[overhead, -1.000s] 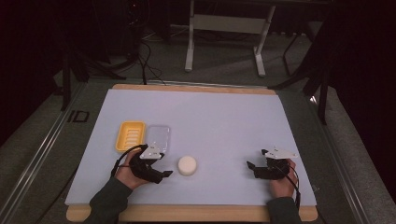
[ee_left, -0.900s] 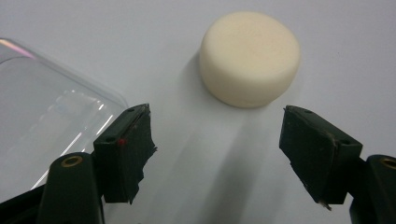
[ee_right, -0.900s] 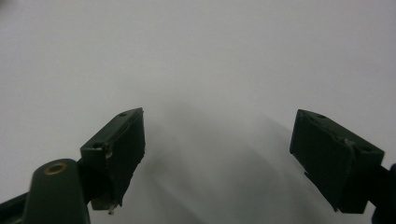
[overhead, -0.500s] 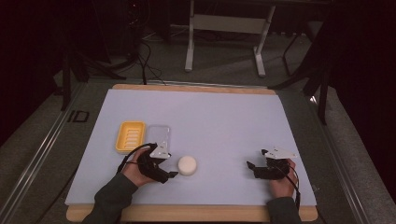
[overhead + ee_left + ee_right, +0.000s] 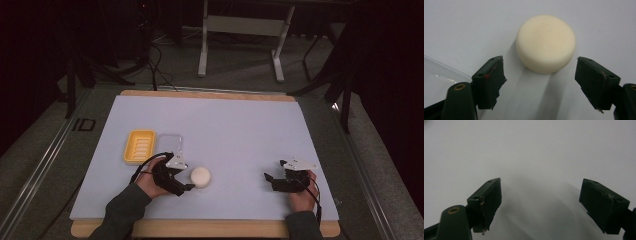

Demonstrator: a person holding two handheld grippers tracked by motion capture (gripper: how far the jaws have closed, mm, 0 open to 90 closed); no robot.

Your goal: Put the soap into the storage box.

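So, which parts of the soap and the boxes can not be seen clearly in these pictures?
- Clear lid, left gripper view: cut off by the left edge and hidden behind the left hand-held gripper.
- Round cream soap: its underside is hidden against the table.
- Yellow tray, high view: its ribs are too small to count.

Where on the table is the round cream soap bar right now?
In the high view the soap bar lies on the white mat, near its front left, just ahead of the open left gripper, right of the yellow tray.
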